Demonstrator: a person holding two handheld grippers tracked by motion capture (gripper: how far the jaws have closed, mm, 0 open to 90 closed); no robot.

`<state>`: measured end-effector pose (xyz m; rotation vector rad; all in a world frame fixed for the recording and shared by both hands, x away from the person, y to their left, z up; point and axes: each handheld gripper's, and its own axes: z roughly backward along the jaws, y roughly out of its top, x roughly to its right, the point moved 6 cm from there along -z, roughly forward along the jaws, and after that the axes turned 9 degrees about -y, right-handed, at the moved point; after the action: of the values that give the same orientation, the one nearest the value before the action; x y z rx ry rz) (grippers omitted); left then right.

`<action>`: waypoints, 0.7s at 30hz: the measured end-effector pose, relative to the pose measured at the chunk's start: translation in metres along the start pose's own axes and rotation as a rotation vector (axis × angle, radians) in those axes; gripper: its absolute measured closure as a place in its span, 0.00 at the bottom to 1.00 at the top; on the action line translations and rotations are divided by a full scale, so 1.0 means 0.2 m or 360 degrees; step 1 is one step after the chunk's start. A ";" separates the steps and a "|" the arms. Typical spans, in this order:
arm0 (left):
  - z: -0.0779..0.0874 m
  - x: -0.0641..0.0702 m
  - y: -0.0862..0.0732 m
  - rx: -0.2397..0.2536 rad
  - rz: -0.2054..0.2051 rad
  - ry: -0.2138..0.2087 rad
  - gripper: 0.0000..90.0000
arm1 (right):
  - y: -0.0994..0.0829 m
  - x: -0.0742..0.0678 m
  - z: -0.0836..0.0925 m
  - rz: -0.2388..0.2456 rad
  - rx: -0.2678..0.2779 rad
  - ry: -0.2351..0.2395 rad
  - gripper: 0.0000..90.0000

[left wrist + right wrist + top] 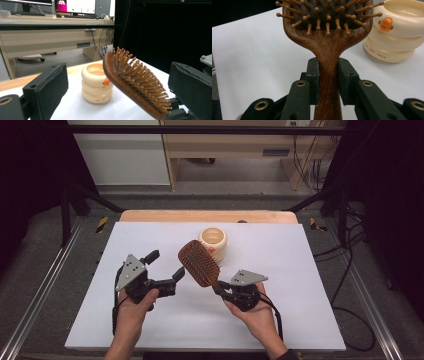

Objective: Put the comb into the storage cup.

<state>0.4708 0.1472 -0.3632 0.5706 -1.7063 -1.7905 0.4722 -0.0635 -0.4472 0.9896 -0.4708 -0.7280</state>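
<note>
Jaws of my right gripper (pixel 220 287) clamp the hairbrush (pixel 199 263) by its wooden handle; my left gripper (pixel 165 265) stands wide open beside the brush head, holding nothing.

Both pads (pixel 314 75) press the narrow neck just under the head, so I judge the hold firm, though I should keep the wrist steady so the head does not swing into the cream stacked-ring container (pixel 213 242) just behind it. Raised above the white table cover (pixel 300 270), the brush runs its long axis from my right jaws up and away toward the left, bristles (pixel 140 80) turned toward my left gripper.
</note>
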 end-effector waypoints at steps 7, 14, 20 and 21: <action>0.02 0.02 -0.01 -0.0016 0.0086 -0.0025 0.03 | 0.00 -0.02 0.00 -0.0004 0.0023 -0.0013 0.81; -0.01 0.04 -0.05 -0.0052 0.0103 -0.0040 0.03 | -0.01 -0.03 -0.02 -0.0014 0.0041 -0.0009 0.81; -0.02 0.04 -0.07 -0.0066 0.0126 -0.0046 0.04 | -0.01 -0.05 -0.02 -0.0016 0.0061 -0.0003 0.81; -0.03 0.04 -0.07 -0.0065 0.0129 -0.0045 0.04 | -0.01 -0.05 -0.02 -0.0017 0.0065 -0.0004 0.81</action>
<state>0.4664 0.1376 -0.3765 0.4547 -1.6833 -1.7796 0.4667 -0.0546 -0.4505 1.0305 -0.4843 -0.7319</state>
